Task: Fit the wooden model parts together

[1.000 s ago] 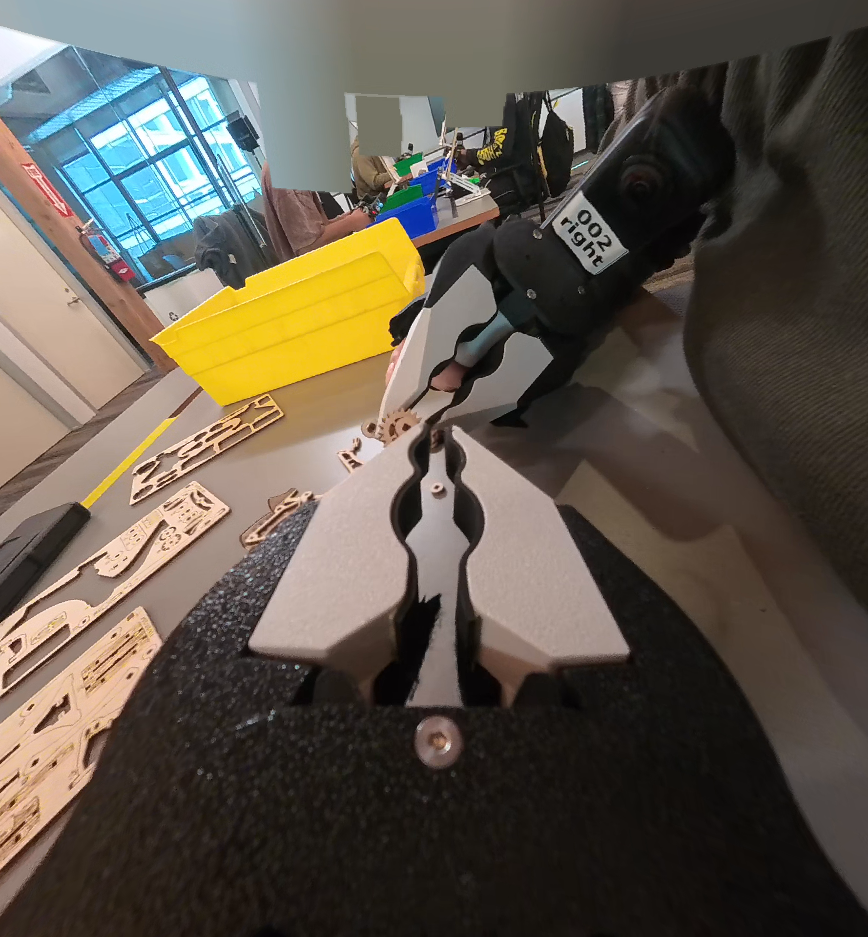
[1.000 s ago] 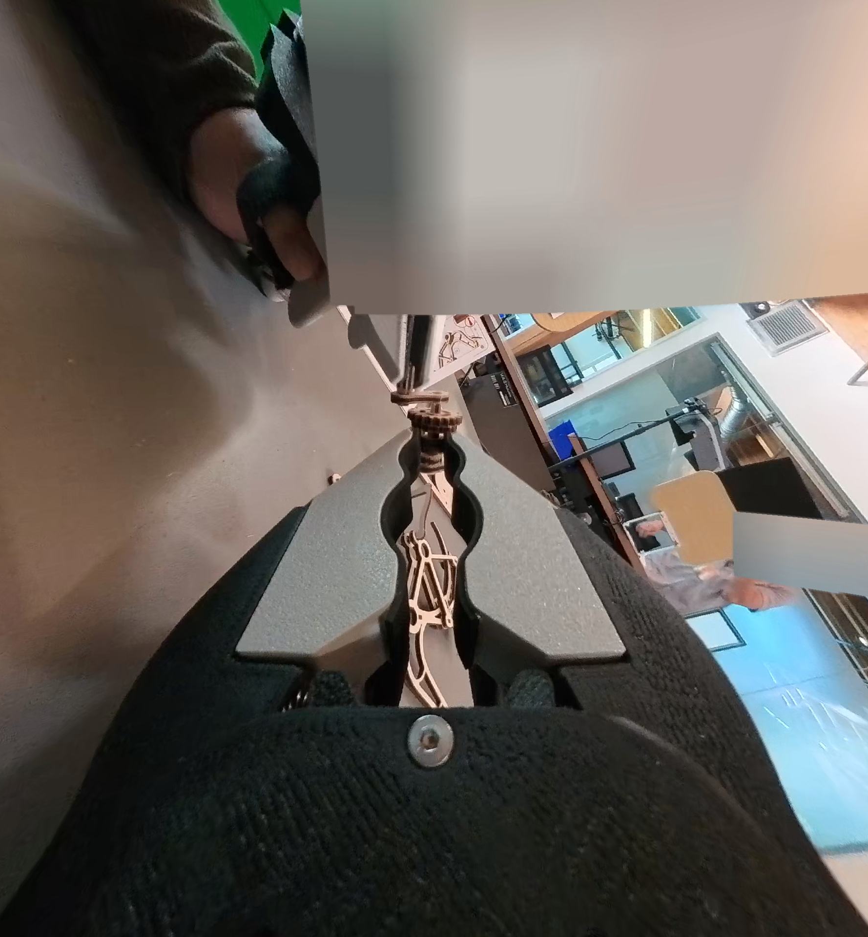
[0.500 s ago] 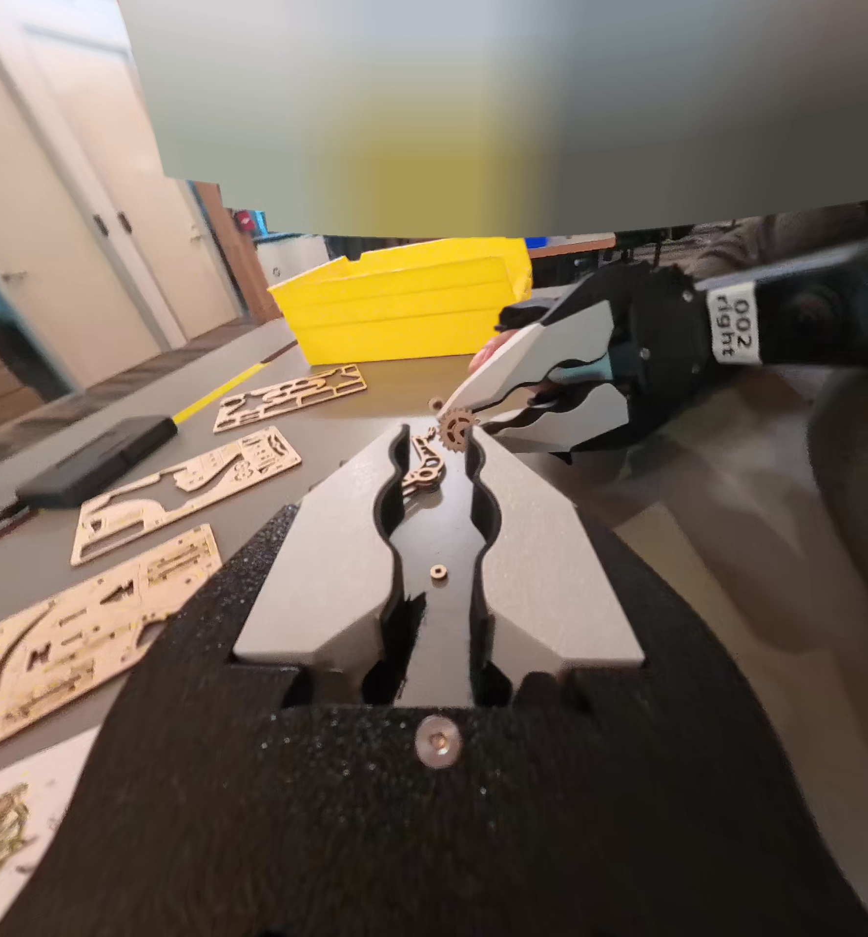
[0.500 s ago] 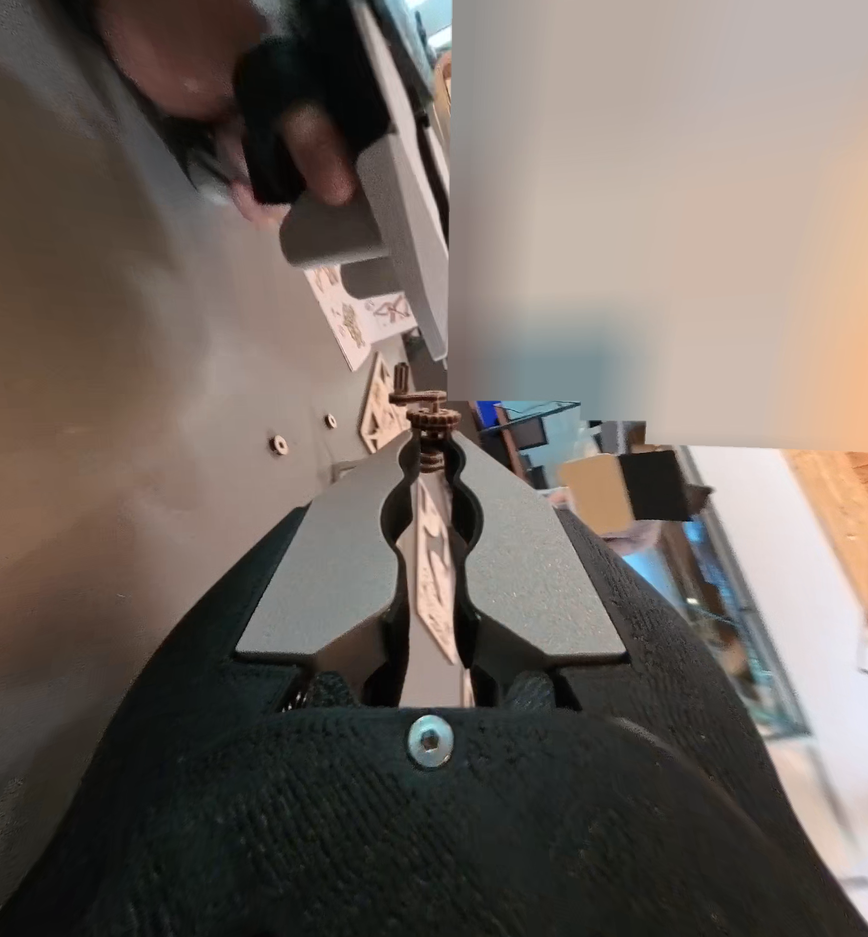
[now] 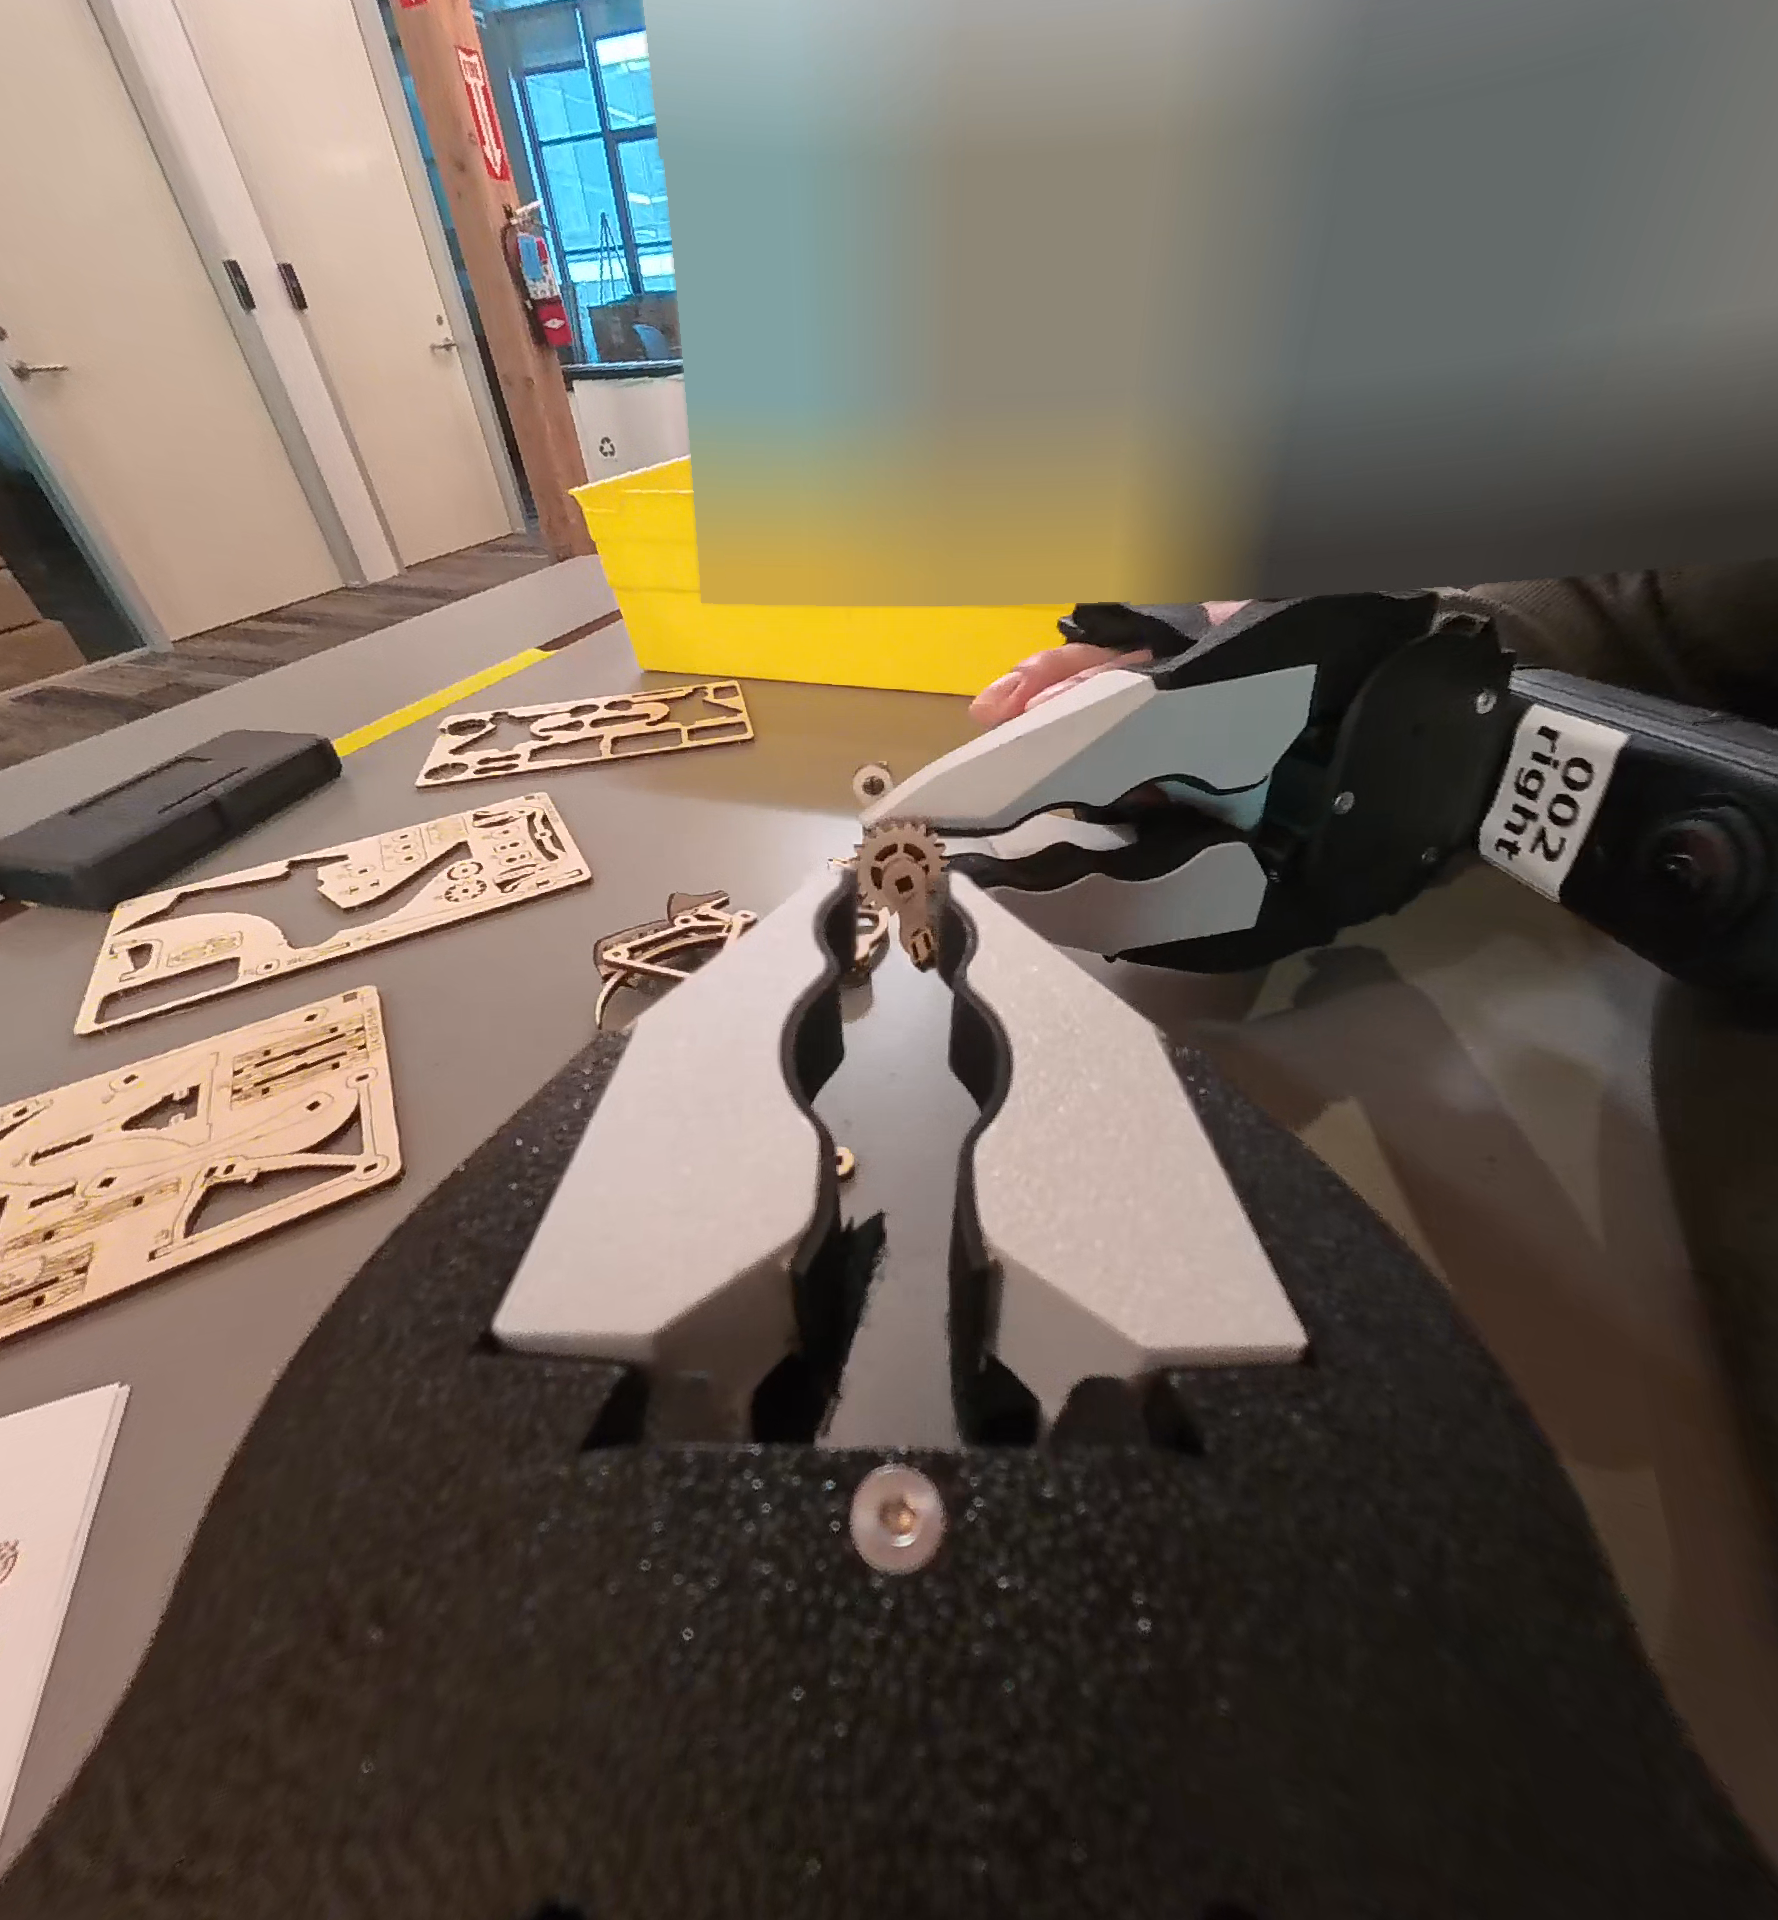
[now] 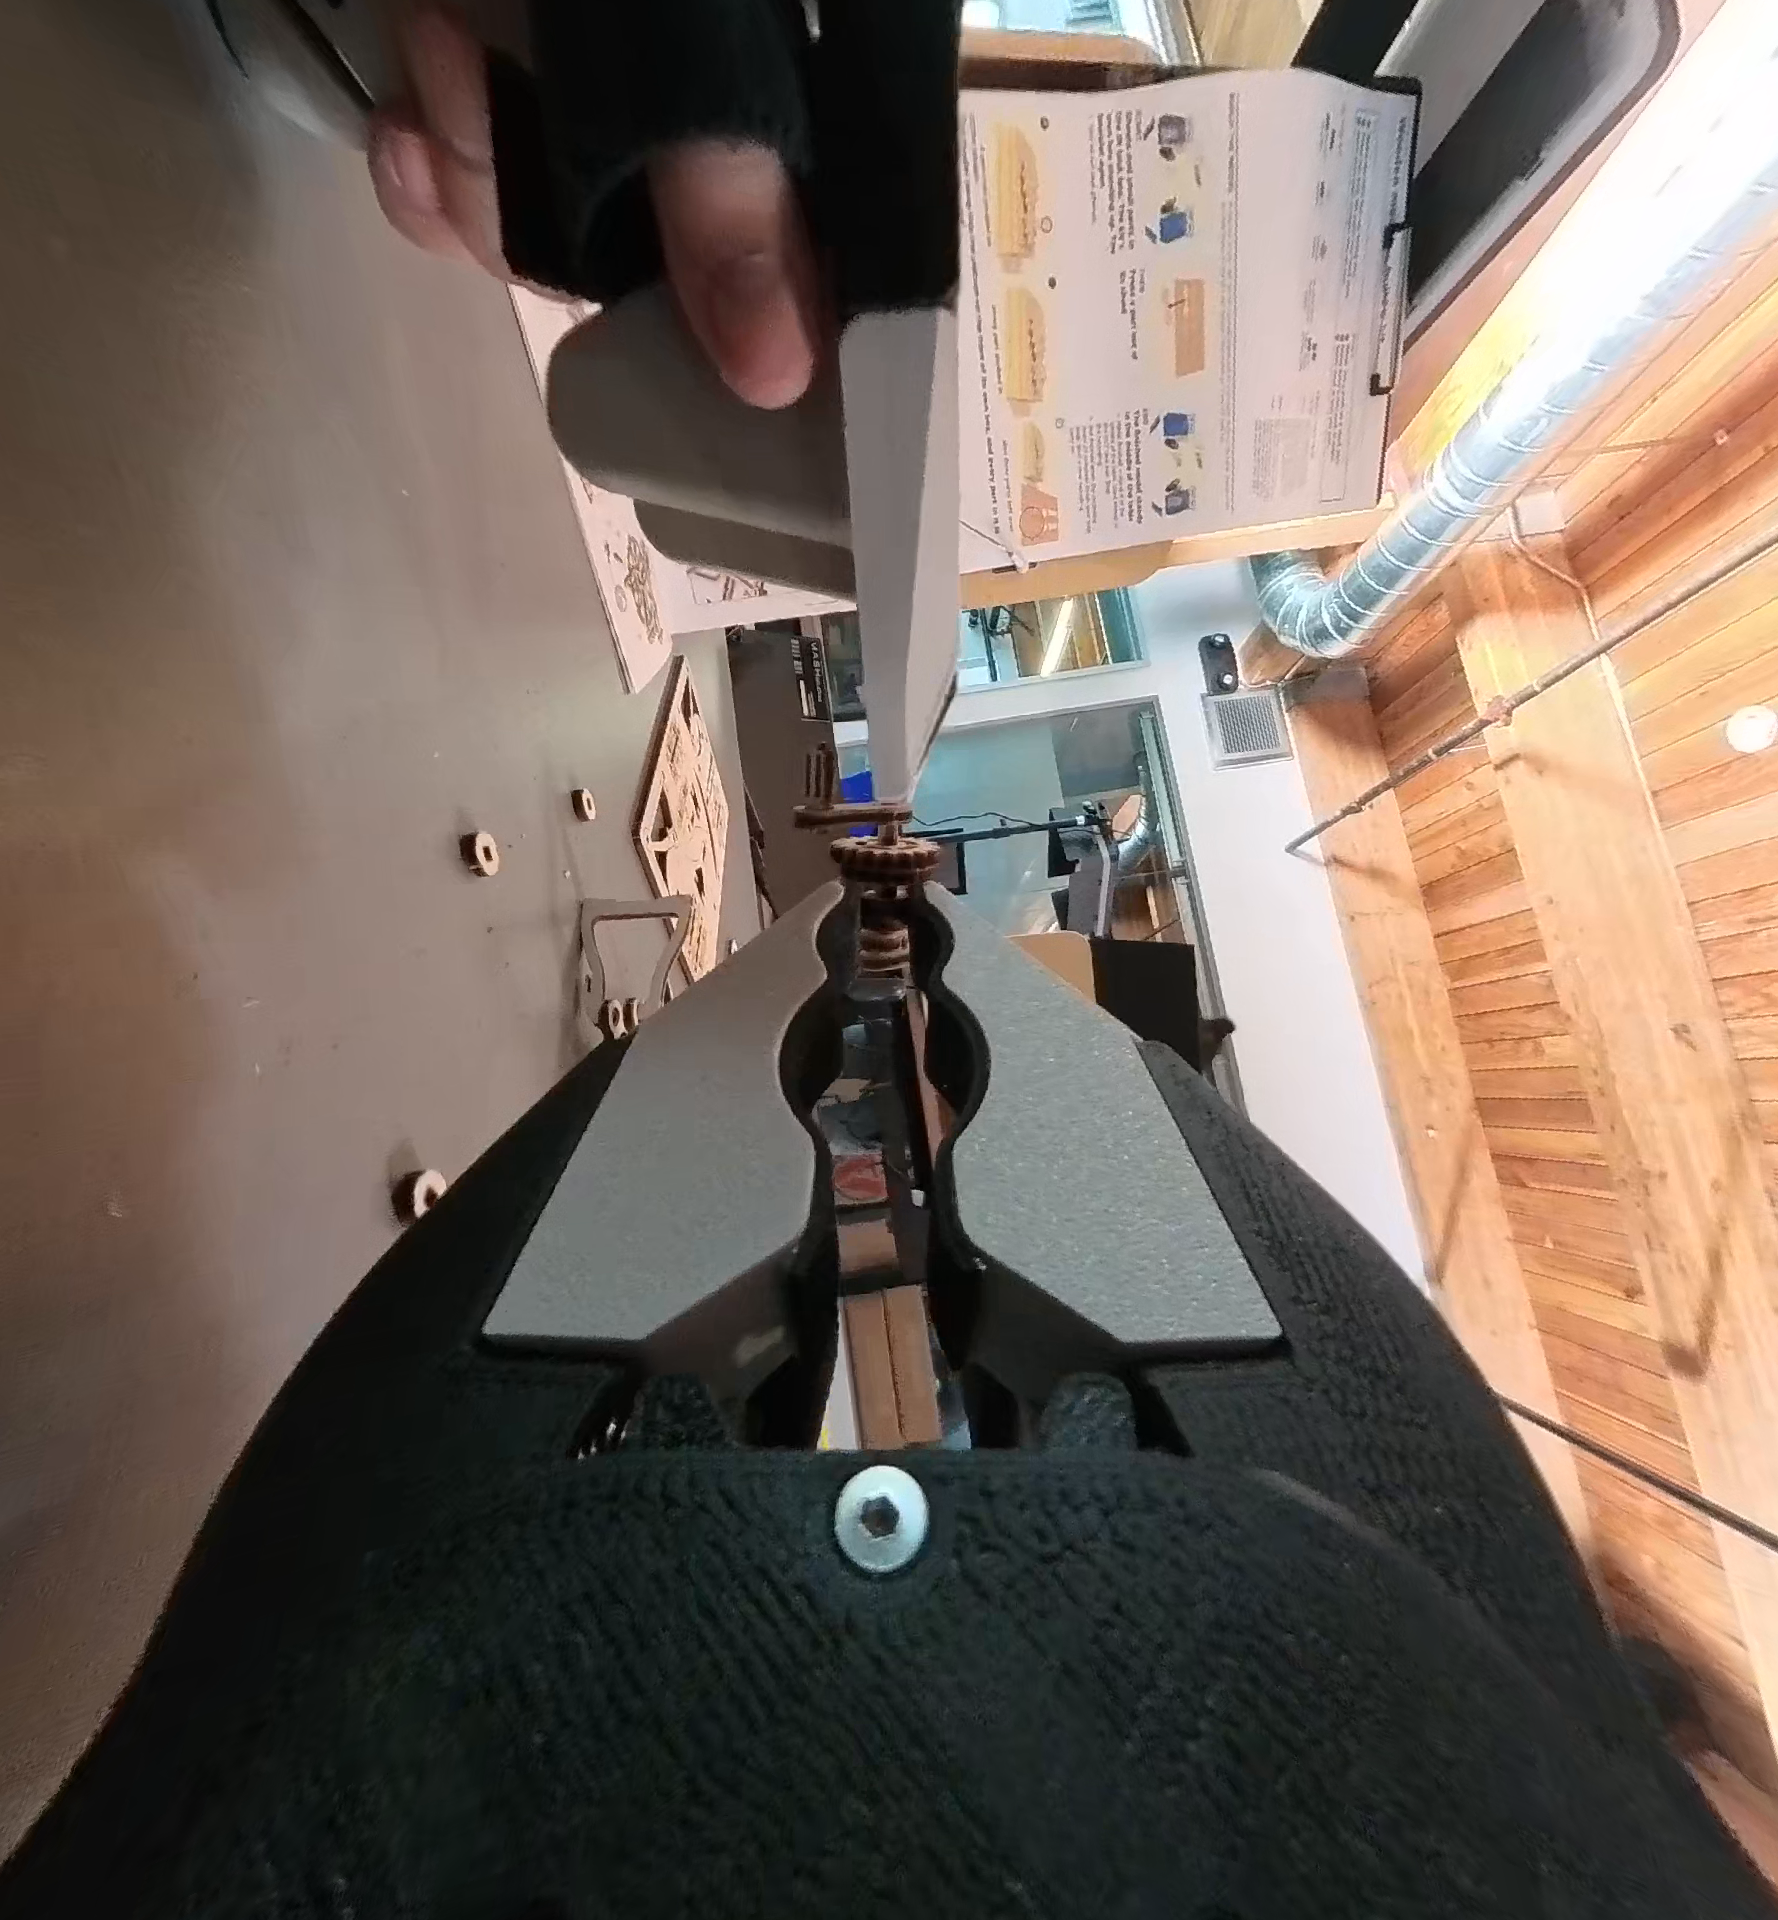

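A small wooden gear [image 5: 900, 862] on an axle, with a crank arm [image 5: 916, 925] hanging from it, is held above the grey table. My right gripper [image 6: 880, 899] is shut on the axle just behind the gear [image 6: 880, 859]. In the left wrist view it reaches in from the right [image 5: 916, 842], rolled on its side. My left gripper [image 5: 895, 899] has its tips a narrow gap apart, with the crank arm between them. I cannot tell whether they pinch it. In the right wrist view its tip [image 6: 890, 784] touches the crank [image 6: 833, 818].
Several laser-cut wooden sheets [image 5: 345, 904] lie on the left of the table, with a black case [image 5: 147, 810], a white booklet [image 5: 2, 1538] and a yellow bin [image 5: 656, 582] behind. A loose wooden frame piece [image 5: 667, 945] and small rings [image 6: 480, 850] lie near the grippers.
My left gripper's tips have parted slightly and now flank the crank arm. Both views have swung round. The right gripper still holds the gear axle.
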Motion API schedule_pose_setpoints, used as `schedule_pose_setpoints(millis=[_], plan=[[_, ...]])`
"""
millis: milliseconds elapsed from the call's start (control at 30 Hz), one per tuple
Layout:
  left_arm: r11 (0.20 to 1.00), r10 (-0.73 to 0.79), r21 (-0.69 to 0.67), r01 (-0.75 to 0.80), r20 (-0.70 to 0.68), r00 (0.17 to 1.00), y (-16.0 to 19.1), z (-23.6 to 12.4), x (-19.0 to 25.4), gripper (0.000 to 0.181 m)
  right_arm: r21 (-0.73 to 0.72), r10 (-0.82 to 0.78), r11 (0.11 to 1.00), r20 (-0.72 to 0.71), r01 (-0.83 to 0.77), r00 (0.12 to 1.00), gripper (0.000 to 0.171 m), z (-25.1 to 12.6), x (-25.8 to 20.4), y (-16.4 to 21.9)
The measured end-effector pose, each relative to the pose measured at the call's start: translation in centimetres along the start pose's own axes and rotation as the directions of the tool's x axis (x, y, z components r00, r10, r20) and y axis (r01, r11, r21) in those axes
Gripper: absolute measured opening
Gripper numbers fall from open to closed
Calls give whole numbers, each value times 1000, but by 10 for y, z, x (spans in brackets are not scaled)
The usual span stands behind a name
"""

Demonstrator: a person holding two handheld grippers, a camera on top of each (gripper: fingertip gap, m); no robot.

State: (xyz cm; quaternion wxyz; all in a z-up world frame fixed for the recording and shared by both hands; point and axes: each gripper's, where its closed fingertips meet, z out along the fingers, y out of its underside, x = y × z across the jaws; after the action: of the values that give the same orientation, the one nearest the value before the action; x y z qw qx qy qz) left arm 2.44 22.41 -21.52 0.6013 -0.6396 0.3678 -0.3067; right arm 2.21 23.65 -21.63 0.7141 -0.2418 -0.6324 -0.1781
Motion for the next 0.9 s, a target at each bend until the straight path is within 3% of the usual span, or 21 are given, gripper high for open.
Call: schedule_pose_setpoints(millis=[900], plan=[[998, -42, -56, 41, -21, 999, 7, 2, 2, 6, -29, -40, 999, 8, 41, 999, 6, 3, -3, -3]])
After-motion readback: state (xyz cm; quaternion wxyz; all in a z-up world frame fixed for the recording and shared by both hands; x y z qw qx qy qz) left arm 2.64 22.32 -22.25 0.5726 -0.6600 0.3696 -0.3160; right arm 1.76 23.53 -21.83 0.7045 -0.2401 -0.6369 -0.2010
